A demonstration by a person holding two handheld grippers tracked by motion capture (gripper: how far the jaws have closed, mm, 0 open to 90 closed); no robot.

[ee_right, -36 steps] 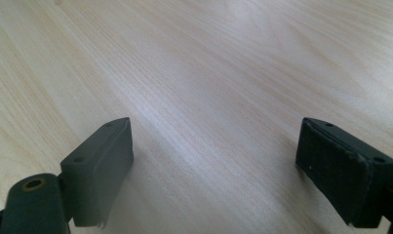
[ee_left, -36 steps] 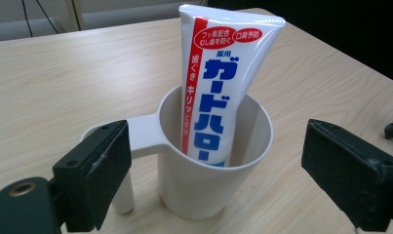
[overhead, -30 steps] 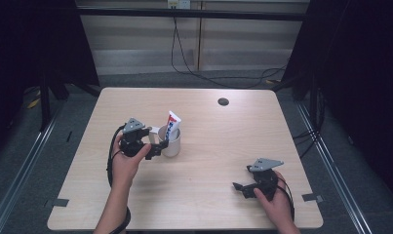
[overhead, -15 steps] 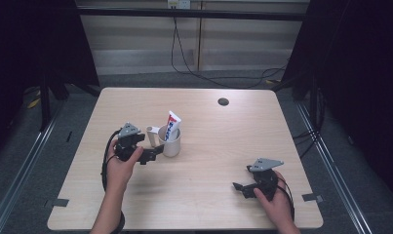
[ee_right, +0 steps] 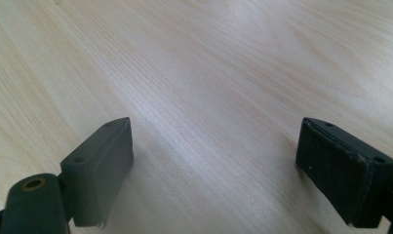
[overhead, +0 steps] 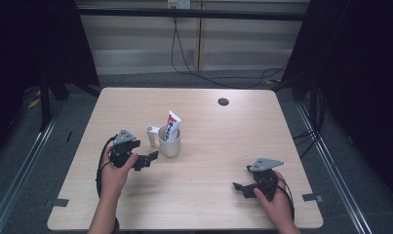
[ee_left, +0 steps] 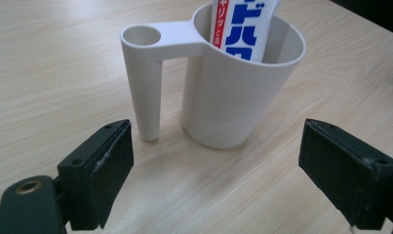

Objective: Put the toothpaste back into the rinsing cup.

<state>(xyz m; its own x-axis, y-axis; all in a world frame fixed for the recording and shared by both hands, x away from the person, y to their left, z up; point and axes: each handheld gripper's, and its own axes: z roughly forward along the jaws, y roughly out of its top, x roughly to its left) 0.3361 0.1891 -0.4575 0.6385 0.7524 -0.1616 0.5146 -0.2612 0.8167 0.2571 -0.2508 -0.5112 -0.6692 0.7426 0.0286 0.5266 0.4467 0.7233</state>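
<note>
At a light wooden table (overhead: 204, 195), I am holding my left gripper (overhead: 152, 157) just short of a white cup (overhead: 170, 144), its jaws spread wide and gripping nothing. The cup is standing upright a little left of the table's middle, and a toothpaste tube (overhead: 171, 126) with red and blue lettering is leaning inside it, its top poking above the rim. In the left gripper view, the cup (ee_left: 238, 92) is sitting between and beyond my two black jaws, not touching either one, with its hollow tubular handle (ee_left: 144, 83) pointing toward the left jaw and the tube (ee_left: 243, 27) rising out of the mouth.

My right gripper (overhead: 242, 188) is resting low over the near right part of the table, well apart from the cup, in my right hand (overhead: 277, 200). Its jaws are likewise standing wide open, and in the right gripper view they are framing nothing but bare wood grain (ee_right: 208, 87). A small dark round hole (overhead: 223, 102) is showing near the table's far edge.
</note>
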